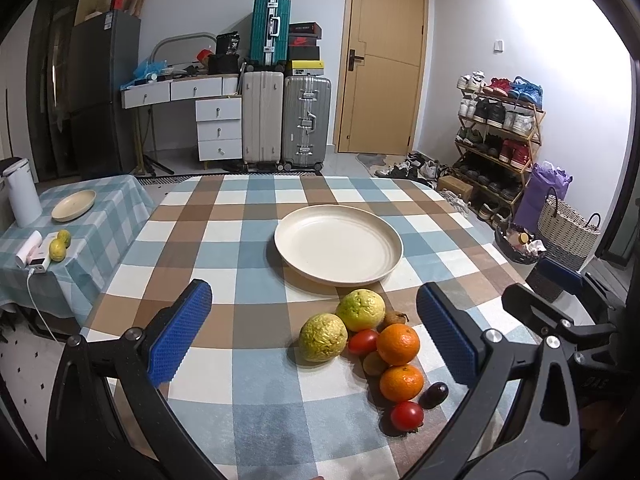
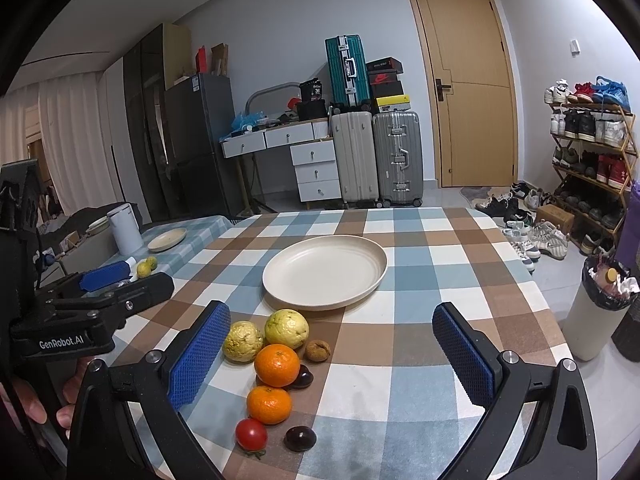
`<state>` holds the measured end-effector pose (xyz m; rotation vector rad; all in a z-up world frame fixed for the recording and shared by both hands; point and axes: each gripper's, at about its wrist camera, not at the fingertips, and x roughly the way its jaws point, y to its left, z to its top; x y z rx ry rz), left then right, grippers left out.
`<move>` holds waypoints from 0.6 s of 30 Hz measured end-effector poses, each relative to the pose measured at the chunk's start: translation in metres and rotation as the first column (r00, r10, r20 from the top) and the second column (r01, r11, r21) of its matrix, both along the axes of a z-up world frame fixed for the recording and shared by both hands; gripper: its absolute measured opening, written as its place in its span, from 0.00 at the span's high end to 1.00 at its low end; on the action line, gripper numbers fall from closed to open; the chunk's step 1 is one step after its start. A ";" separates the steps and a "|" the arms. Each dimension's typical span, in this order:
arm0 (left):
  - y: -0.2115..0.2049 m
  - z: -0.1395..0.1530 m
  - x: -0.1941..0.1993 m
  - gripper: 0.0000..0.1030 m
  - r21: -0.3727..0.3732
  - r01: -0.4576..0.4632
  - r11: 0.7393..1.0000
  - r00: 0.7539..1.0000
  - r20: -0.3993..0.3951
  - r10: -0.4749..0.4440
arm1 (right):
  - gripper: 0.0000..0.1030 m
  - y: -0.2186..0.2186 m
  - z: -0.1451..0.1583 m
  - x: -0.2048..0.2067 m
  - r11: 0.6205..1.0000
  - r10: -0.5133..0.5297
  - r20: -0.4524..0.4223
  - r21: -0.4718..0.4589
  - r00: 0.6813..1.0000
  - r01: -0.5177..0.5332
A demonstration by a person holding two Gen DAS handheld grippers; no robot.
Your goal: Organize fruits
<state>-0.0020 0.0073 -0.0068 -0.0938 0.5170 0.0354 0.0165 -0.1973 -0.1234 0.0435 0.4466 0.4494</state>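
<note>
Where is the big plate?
In both wrist views the big plate sits mid-table on the checked cloth, just beyond the two yellow-green fruits.

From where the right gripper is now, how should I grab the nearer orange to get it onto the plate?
Probably from above, fingers closing across the widest part of the nearer orange, left to right. Those flanks look free; the other orange sits just behind it and a tomato just in front. The right gripper is already open, and the plate is empty.
</note>
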 end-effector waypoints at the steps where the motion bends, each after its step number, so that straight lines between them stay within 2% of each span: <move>1: 0.001 -0.001 0.000 0.01 -0.003 0.002 1.000 1.000 -0.002 -0.002 | 0.00 0.000 0.000 0.000 1.000 -0.003 0.000 0.001 1.000 0.003; 10: 0.002 -0.006 0.005 0.01 -0.009 0.009 1.000 1.000 -0.014 -0.009 | 0.00 -0.002 -0.003 0.001 1.000 -0.003 -0.008 0.003 1.000 0.003; 18: 0.013 -0.023 0.024 0.01 -0.053 0.035 0.998 0.998 -0.058 -0.038 | 0.00 -0.002 -0.008 0.005 1.000 -0.001 -0.017 0.007 1.000 0.001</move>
